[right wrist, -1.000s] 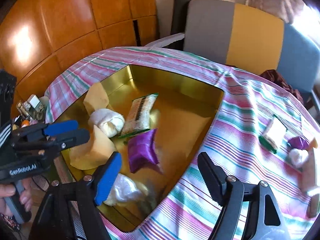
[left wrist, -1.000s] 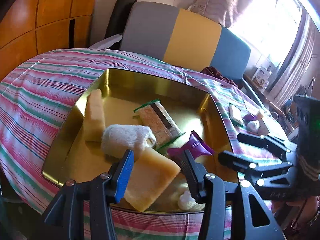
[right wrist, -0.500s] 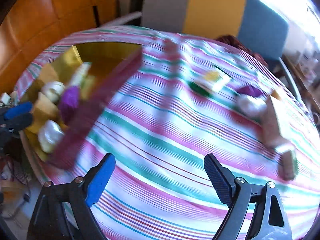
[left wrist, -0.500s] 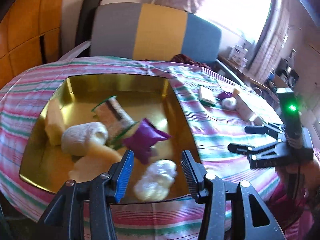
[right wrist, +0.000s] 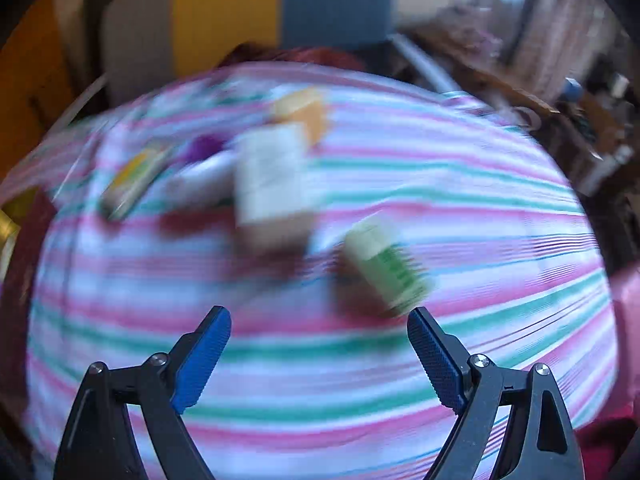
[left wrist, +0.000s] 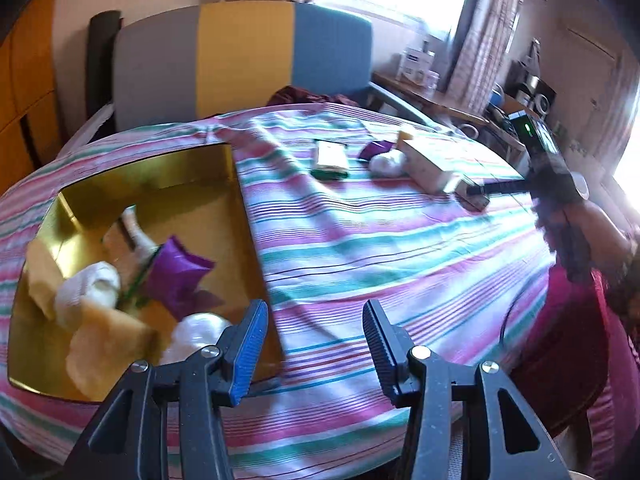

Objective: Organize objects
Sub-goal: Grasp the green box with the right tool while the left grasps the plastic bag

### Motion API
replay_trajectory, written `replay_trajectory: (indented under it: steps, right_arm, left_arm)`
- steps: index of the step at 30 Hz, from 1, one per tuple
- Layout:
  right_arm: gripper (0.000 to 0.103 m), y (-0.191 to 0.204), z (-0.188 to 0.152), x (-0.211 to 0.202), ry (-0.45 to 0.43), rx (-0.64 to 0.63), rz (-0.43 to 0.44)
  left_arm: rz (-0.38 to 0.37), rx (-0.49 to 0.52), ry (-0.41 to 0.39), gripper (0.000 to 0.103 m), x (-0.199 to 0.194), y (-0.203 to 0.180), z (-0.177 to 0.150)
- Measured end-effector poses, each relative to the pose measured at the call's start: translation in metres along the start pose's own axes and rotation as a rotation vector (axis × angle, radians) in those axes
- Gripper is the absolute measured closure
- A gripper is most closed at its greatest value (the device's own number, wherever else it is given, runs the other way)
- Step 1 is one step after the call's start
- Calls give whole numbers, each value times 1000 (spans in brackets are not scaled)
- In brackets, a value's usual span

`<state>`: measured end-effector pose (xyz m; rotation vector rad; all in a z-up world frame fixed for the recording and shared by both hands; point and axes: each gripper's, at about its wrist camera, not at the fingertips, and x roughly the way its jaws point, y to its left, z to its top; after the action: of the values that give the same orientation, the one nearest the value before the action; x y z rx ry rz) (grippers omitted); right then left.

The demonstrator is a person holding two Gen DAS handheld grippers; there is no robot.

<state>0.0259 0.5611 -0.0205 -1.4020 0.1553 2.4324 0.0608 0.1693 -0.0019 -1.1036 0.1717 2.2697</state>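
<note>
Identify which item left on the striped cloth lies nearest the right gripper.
The green-and-white packet, just ahead of the right gripper; the cream box and others lie farther off.

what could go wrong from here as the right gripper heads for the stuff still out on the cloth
The leftover items sit bunched: the cream box, white bundle and purple packet touch, so open jaws may knock neighbours. The green-labelled box lies nearest the right gripper; a fast approach could shove it across the striped tablecloth.

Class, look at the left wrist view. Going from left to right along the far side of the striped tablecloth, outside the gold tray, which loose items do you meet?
Green-edged packet → purple pouch → white bundle → long pale box → small box at the right gripper's tip.
</note>
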Motion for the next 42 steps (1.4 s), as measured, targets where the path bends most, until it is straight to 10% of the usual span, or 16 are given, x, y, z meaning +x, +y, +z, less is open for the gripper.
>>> replay_trajectory:
  steps: [17,25,42]
  right_arm:
    - [18,-55,6,54,28,187,51]
    - [67,-30,3,63,75,61,69]
    - [70,-41,-1,58,106,151,158]
  left_arm:
    - [-76,132,73,53,26,-57,11]
    - [-101,173,78,53,41,-75,36]
    - [-83,71,132,53,170,-101,145]
